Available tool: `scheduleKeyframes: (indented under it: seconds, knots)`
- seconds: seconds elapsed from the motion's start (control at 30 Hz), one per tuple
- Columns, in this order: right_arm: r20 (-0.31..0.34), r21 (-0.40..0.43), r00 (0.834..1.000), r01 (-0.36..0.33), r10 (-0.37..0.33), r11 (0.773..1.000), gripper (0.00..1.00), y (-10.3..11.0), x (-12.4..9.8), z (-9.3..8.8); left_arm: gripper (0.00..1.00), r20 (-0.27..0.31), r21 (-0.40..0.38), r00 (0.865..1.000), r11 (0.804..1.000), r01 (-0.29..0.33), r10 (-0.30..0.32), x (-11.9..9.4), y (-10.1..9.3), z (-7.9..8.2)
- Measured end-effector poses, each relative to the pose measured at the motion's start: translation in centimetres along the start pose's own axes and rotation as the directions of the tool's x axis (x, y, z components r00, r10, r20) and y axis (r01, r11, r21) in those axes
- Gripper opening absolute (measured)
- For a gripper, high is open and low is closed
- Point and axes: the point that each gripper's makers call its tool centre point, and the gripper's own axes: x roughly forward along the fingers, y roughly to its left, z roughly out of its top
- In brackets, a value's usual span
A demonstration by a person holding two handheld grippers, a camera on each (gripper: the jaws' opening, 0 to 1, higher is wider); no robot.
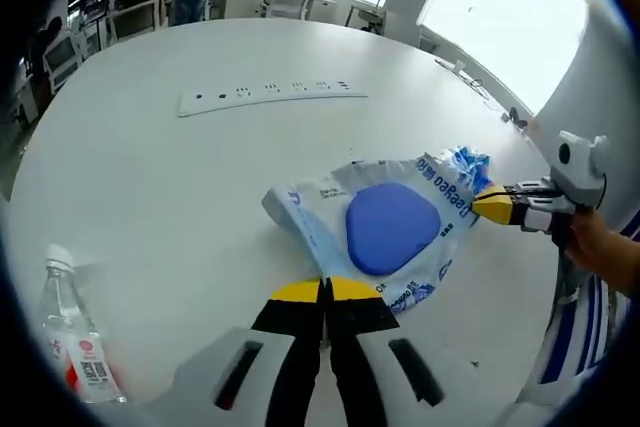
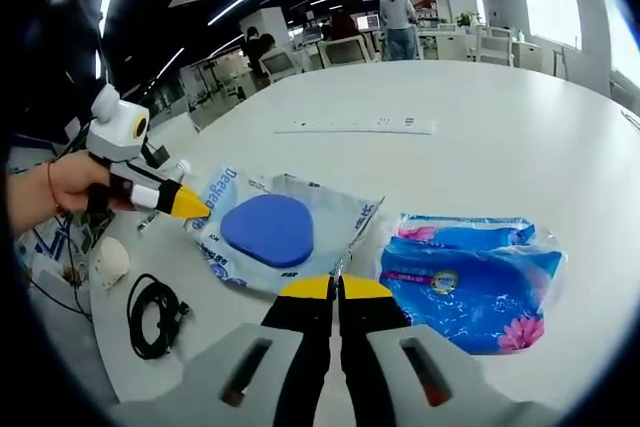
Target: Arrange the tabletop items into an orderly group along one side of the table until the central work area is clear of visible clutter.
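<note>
Left gripper view: left hand-held gripper (image 1: 324,290) pinching clear pouch (image 1: 375,237) edge; right hand-held gripper (image 1: 478,204) clamping opposite edge. Bare tabletop (image 1: 200,167) beyond.

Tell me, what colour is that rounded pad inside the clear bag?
Solid blue pad, best seen in the left gripper view.

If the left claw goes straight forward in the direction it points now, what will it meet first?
Most likely nothing new: the left claw, its jaws together, already sits at the near edge of the clear packet with the blue pad. Going on, it would push into the packet; beyond lies bare table. Depth is uncertain.
</note>
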Motion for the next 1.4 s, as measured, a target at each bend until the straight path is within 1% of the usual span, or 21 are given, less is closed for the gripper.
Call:
scheduleKeyframes:
  seconds: [0.33, 0.63, 1.0, 1.23, 1.4]
  knots:
    - [-0.01, 0.008, 1.0, 0.001, -0.001, 1.0, 0.0, -0.17, 0.17, -0.41, 0.0, 0.001, -0.008, 1.0, 1.0, 0.009, -0.009, 0.32, 0.22, -0.12]
    - [-0.008, 0.003, 1.0, 0.0, 0.0, 1.0, 0.0, -0.24, 0.12, -0.35, 0.0, 0.003, -0.007, 1.0, 1.0, 0.006, -0.006, 0.39, 0.39, -0.17]
    - [-0.012, -0.003, 1.0, 0.008, -0.008, 1.0, 0.02, -0.19, -0.04, -0.42, 0.05, 0.006, -0.002, 1.0, 1.0, 0.007, -0.007, 0.26, 0.46, -0.22]
    - [-0.006, 0.002, 1.0, 0.011, -0.011, 1.0, 0.05, -0.03, -0.24, -0.37, 0.1, 0.009, -0.001, 1.0, 1.0, 0.012, -0.012, 0.15, 0.28, -0.3]
    - [-0.002, 0.003, 1.0, 0.014, -0.014, 1.0, 0.07, 0.1, -0.43, -0.21, 0.12, 0.011, -0.004, 1.0, 1.0, 0.013, -0.013, -0.02, 0.15, -0.29]
